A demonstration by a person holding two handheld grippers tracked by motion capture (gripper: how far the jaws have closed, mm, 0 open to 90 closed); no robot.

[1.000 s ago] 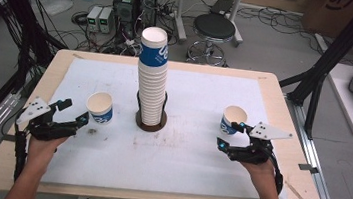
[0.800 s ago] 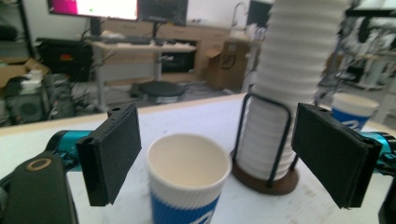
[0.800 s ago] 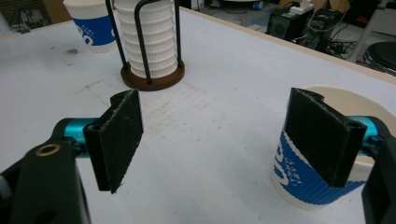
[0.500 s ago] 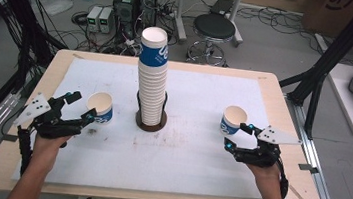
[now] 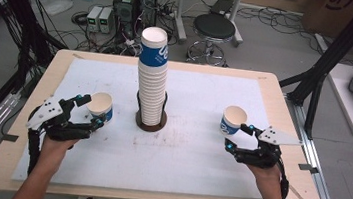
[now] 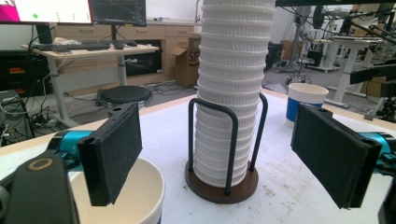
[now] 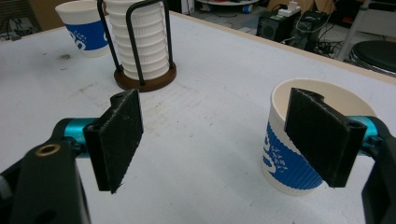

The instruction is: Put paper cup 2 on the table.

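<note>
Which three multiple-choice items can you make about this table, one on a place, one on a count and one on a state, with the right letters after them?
1. Where does the tall stack of cups stand?
A. in a round holder near the middle of the table
B. at the right edge of the table
C. on the floor

2. How many single cups stand apart from the stack?
A. none
B. two
C. four

3. How do the jaws of the right gripper stand?
A. shut on a cup
B. shut on nothing
C. open

Answers: 1 A, the high view shows the stack in its wire holder at the centre. 2 B, a left cup and a right cup stand alone. 3 C, the right gripper view shows a wide gap between the jaws.
</note>
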